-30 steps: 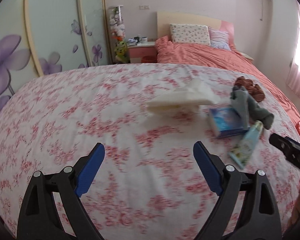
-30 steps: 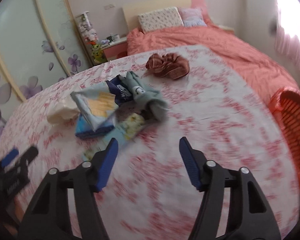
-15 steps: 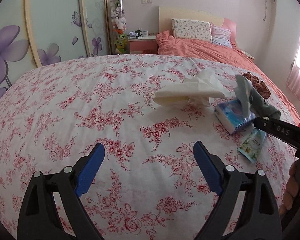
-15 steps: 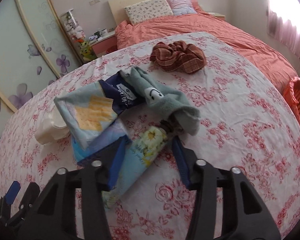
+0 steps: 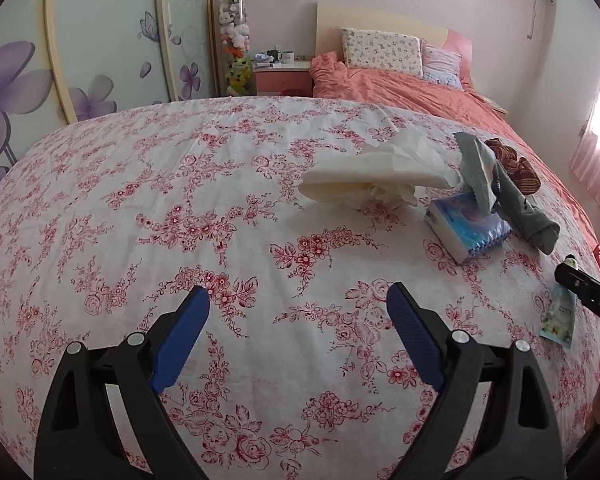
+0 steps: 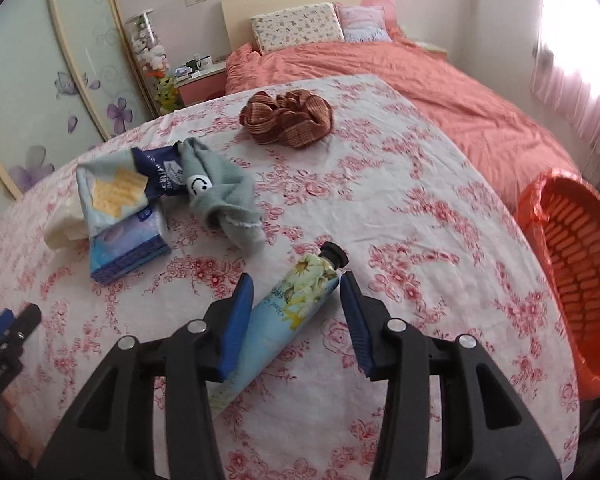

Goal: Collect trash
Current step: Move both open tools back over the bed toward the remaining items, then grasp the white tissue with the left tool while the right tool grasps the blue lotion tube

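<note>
Floral bedspread (image 6: 400, 208), cream tube (image 6: 288, 312) between open right hand-held gripper (image 6: 296, 292) fingers

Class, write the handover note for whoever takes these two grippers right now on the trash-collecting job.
Left gripper: open, empty, over bare floral sheet.
Right gripper: open, fingers either side of the hand cream tube, not closed on it.
On the bed: crumpled tissue, tissue pack, cracker wrapper, grey sock, plaid cloth.
Orange basket beside the bed; what shows of its inside is empty.
Done: nothing collected. Left: everything.
</note>
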`<action>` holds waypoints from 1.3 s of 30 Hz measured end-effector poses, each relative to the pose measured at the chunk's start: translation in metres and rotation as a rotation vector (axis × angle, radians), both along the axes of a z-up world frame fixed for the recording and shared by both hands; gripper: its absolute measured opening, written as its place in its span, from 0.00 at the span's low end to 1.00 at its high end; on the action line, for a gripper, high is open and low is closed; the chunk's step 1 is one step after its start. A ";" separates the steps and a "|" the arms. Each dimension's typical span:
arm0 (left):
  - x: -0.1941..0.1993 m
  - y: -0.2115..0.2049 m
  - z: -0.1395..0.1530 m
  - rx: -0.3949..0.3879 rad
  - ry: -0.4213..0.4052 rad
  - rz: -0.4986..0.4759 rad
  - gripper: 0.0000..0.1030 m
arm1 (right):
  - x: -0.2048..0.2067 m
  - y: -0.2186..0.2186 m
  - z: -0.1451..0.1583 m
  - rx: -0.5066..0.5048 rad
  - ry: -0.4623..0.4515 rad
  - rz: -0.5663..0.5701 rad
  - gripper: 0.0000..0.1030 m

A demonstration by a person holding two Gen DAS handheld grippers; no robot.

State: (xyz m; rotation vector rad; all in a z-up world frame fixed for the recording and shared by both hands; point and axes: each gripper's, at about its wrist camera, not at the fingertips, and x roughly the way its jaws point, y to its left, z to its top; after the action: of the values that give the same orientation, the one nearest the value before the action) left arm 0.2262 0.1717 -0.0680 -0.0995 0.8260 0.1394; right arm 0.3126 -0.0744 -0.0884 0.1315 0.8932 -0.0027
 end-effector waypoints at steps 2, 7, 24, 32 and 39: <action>0.000 0.000 0.000 0.000 -0.001 0.005 0.87 | 0.000 -0.001 -0.001 -0.007 0.002 -0.009 0.48; 0.006 -0.008 0.006 0.026 -0.028 -0.008 0.87 | -0.001 0.000 0.000 -0.028 -0.002 0.033 0.42; 0.092 -0.041 0.029 0.081 -0.061 -0.069 0.90 | -0.007 -0.018 -0.001 -0.033 -0.020 0.060 0.42; 0.118 -0.035 0.001 0.015 0.064 -0.105 0.88 | -0.007 -0.023 -0.003 -0.003 -0.014 0.052 0.48; 0.115 -0.038 -0.010 -0.021 0.072 -0.143 0.64 | -0.009 -0.024 -0.002 0.014 0.004 0.035 0.50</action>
State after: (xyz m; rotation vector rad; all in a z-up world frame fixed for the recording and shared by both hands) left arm 0.3410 0.1333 -0.0781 -0.0556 0.9034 -0.0007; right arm 0.3033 -0.0987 -0.0903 0.1284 0.8998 0.0358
